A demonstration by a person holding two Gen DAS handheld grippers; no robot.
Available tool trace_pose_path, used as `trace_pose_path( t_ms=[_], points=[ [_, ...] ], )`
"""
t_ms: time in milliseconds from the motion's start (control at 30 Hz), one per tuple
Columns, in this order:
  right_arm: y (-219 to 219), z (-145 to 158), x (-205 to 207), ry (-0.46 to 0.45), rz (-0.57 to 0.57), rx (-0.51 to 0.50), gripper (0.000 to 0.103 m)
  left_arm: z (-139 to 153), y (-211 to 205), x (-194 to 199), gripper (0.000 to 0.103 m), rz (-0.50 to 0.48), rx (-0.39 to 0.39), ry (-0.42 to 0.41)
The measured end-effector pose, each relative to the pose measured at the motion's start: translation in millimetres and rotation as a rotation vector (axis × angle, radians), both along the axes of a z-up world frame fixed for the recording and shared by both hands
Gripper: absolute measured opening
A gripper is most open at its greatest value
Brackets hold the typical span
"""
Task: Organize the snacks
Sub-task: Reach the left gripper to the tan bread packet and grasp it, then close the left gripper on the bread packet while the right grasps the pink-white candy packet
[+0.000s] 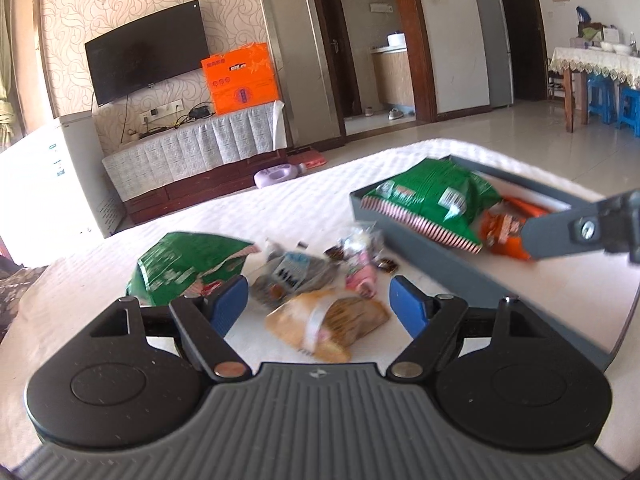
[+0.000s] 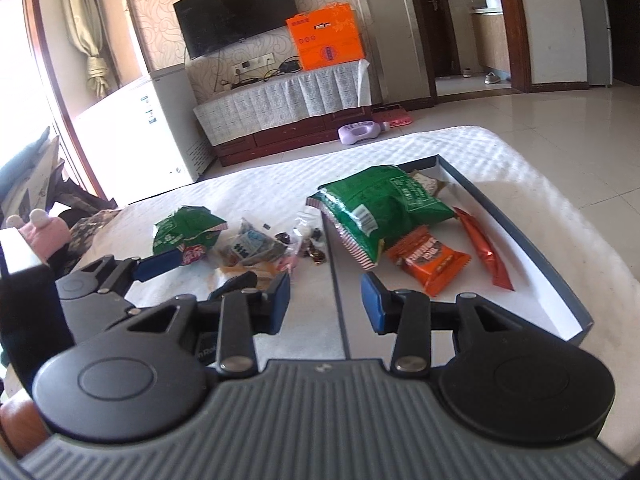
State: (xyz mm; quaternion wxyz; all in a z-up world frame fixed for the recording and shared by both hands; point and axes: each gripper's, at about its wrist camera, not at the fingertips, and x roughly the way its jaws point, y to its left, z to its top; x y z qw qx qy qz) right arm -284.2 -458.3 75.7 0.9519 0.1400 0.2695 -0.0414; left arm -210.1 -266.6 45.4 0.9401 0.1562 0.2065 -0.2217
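Note:
A grey tray [image 2: 516, 236] with a white floor sits on the white-clothed table. It holds a big green bag [image 2: 380, 204], an orange packet [image 2: 428, 260] and a long red-orange stick pack [image 2: 484, 248]. Left of the tray lies a loose pile: a smaller green bag [image 1: 184, 264], a grey packet [image 1: 288, 276], a pink candy [image 1: 360, 276] and a tan wrapped pastry [image 1: 328, 320]. My left gripper [image 1: 320, 300] is open, its jaws either side of the pastry. My right gripper [image 2: 326, 302] is open and empty over the tray's near-left rim; it also shows in the left wrist view [image 1: 580, 232].
The white tablecloth [image 1: 100, 312] covers the table; its far edge drops to a tiled floor. A TV [image 1: 148, 52], an orange box [image 1: 244, 80] and a low cabinet stand beyond. The tray's rim [image 1: 440, 264] runs close to the pile.

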Motion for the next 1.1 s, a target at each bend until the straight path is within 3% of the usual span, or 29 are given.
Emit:
trace_pose_path(
  t_ms=[200,533,567,667,767,800,933,1100],
  points=[
    [-2.2,0.6,-2.1,0.006,0.001,0.006,0.042,-9.1,6.1,12.0,0.082,0.008,-0.002,0.040],
    [-12.9,0.1,-5.4,0.018,0.003,0.002,0.042,-32.0,-31.8,43.0,0.085,0.015,0.001,0.132],
    [-12.6,-0.1,-4.3,0.018,0.006,0.002,0.042,-34.2,-34.6,43.6,0.077,0.014,0.007,0.137],
    [-8.4,0.2,1.6,0.015,0.033,-0.008,0.042,-36.4,-40.1,40.2,0.072,0.005,0.035,0.120],
    [0.8,0.8,10.7,0.011,0.068,-0.032,0.042,-34.3,-31.2,37.3,0.062,-0.010,0.011,0.131],
    [4.6,1.0,14.7,0.008,0.085,-0.046,0.042,-32.1,-24.5,35.7,0.051,-0.014,-0.004,0.142],
    [18.6,-0.9,37.8,0.008,0.152,-0.065,0.041,-26.8,-1.0,31.1,0.048,-0.025,-0.028,0.170],
    [34.9,-19.4,70.7,0.092,0.175,-0.042,0.035,-25.1,21.9,30.3,0.050,0.009,-0.022,0.194]
  ],
)
